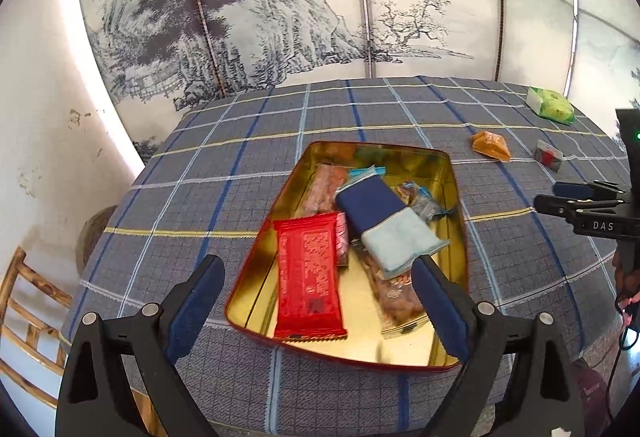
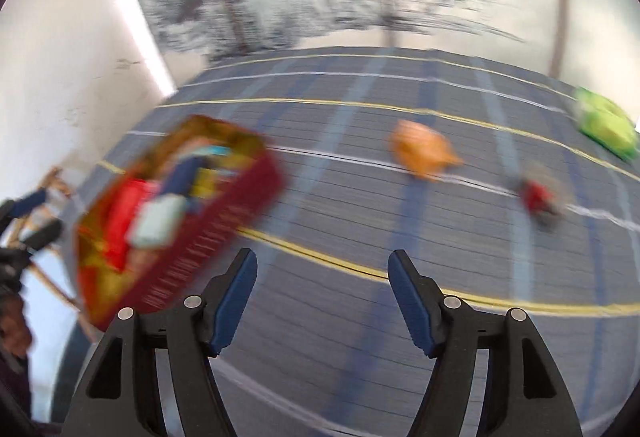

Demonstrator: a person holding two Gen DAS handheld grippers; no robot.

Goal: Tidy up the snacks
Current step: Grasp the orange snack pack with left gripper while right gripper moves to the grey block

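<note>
Two grippers are gaping empty: the left gripper [image 1: 320,277] is hovering over the snack-filled gold tin [image 1: 460,197], the right gripper [image 2: 322,269] right of the tin, orange packet [image 2: 424,151] lying beyond.

Both grippers have black frames, silver rivets, navy-padded fingers [image 1: 440,301]; one is marked "DAS".

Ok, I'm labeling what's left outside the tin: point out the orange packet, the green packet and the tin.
orange packet [image 1: 491,144]: left wrist view, wrapper's middle.
green packet [image 1: 551,104]: left wrist view, top face.
tin [image 1: 456,173]: left wrist view, right rim.
</note>
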